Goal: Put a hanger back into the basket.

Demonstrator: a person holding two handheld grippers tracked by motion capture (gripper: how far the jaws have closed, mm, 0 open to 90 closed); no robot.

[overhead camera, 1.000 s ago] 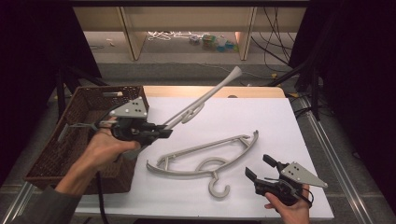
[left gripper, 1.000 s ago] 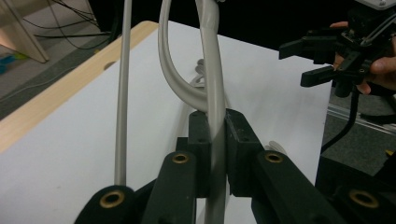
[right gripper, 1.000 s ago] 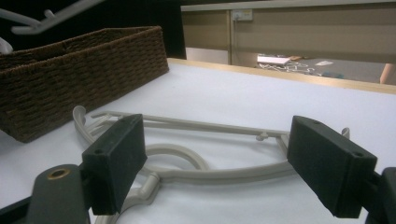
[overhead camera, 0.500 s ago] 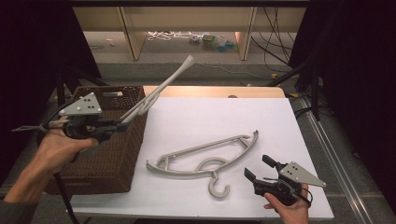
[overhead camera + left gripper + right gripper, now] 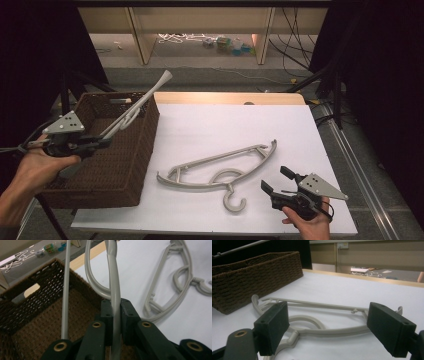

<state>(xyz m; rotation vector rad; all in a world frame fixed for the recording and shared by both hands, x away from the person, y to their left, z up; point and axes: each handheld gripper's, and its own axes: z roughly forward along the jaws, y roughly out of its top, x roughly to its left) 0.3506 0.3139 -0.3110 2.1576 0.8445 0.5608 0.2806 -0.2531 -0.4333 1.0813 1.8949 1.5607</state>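
Left gripper [image 5: 102, 142] clamps one grey hanger [image 5: 137, 107] over the basket [image 5: 120, 175], not yet released. Second hanger [image 5: 220, 165] lies on the table [image 5: 225, 120] before the open right gripper [image 5: 274, 181].

Held hanger [image 5: 134, 111]: we see smooth grey plastic, faintly glossy.
Lying hanger [image 5: 220, 165]: we see the same grey plastic, matt.
Basket [image 5: 122, 170]: we note rough brown wickerwork.
Table [image 5: 225, 125]: we note a smooth, matt white top with a pale wooden edge.
Pads [image 5: 273, 325]: we see matt black.
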